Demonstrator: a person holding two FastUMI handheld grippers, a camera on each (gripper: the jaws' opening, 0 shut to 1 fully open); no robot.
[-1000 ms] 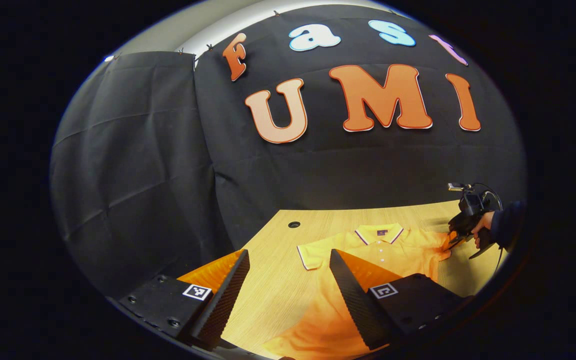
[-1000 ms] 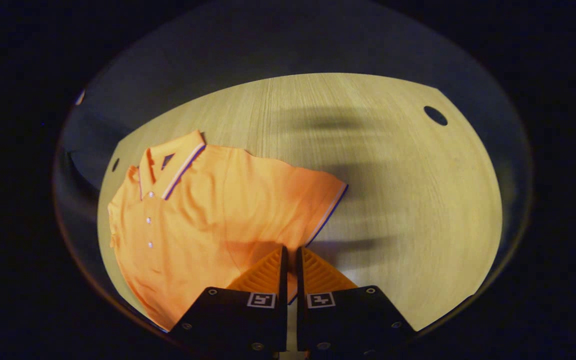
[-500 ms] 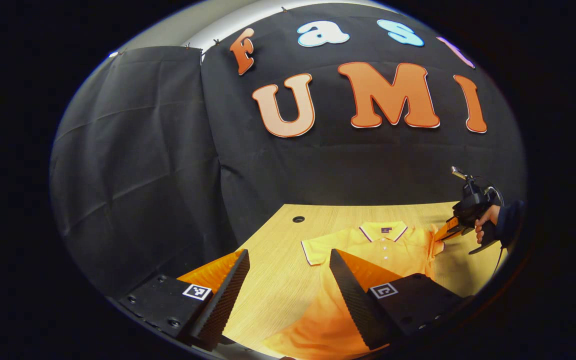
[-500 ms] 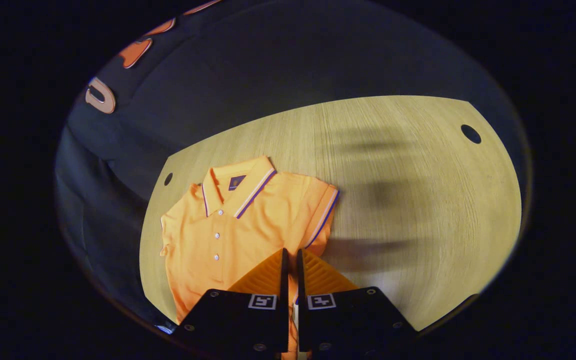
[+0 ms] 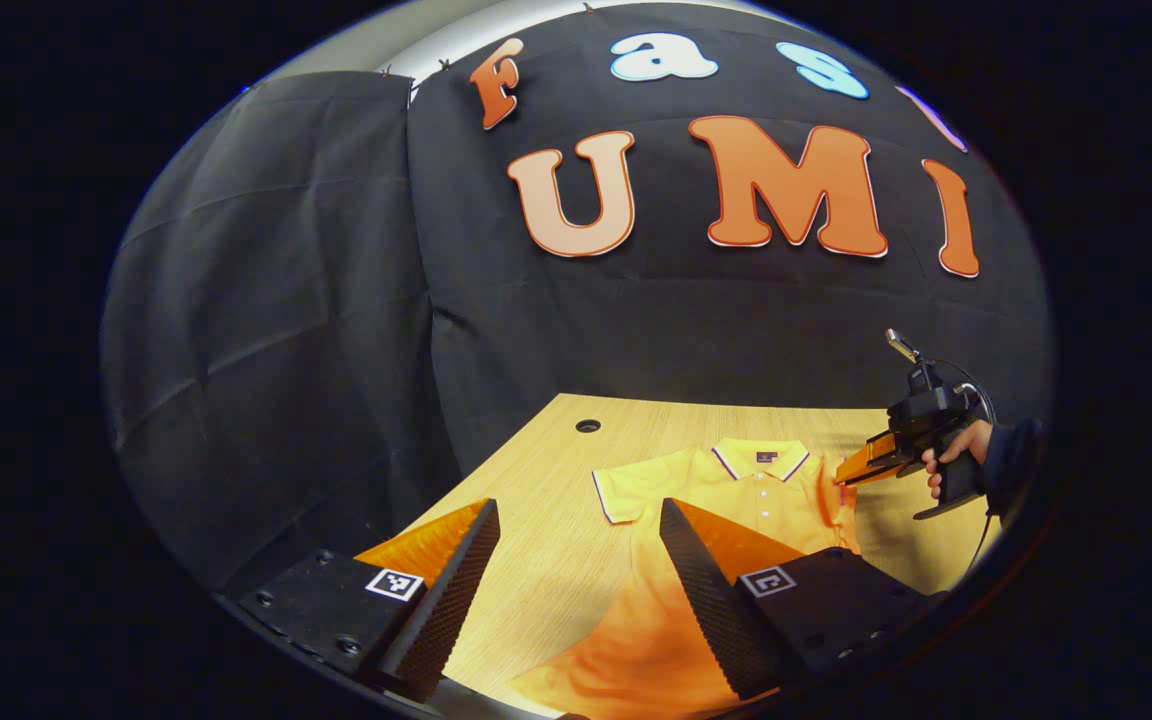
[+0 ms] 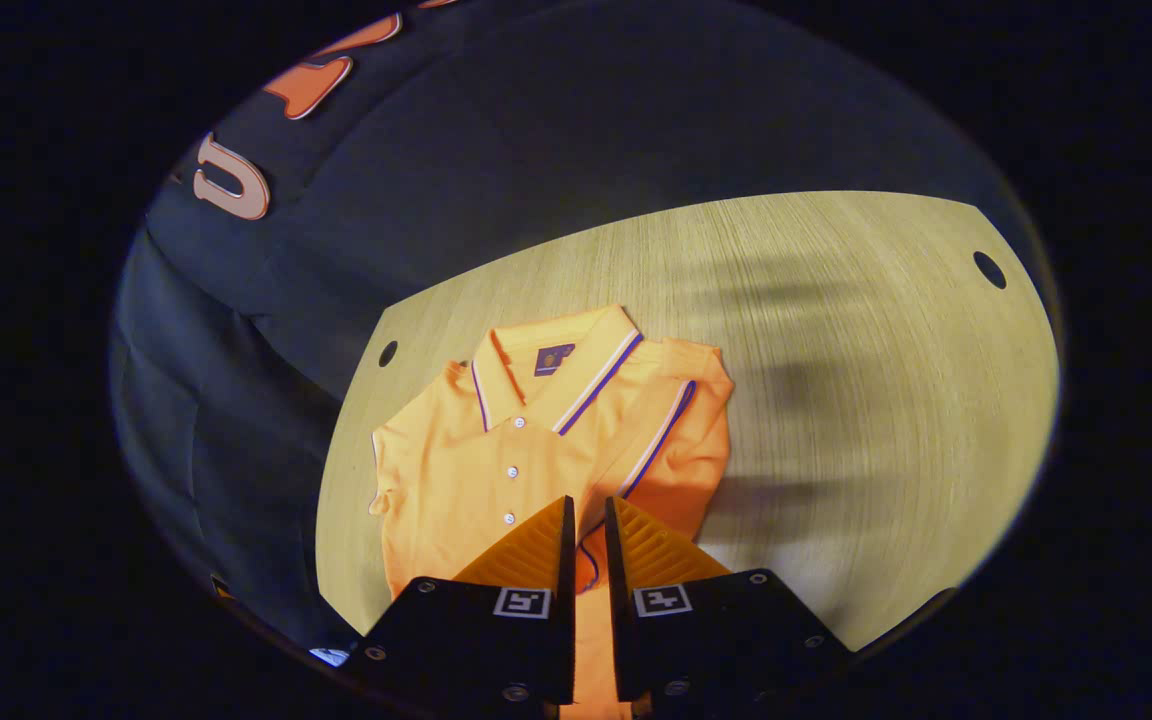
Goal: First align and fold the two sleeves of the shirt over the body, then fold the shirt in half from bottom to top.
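Recording booth: black cloth wall (image 5: 286, 330), wooden table (image 6: 836, 400).

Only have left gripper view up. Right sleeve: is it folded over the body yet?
Observer: Yes. In the right gripper view the right sleeve lies folded onto the body of the shirt, with its striped cuff running diagonally beside the collar.
Operator: Right gripper got cloth in it?
Observer: Cannot tell. The right gripper has its fingers close together with a narrow gap, over the sleeve's lower edge.
Operator: Does the cuff cover the placket?
Observer: No. The buttons show uncovered, just to the side of the cuff.
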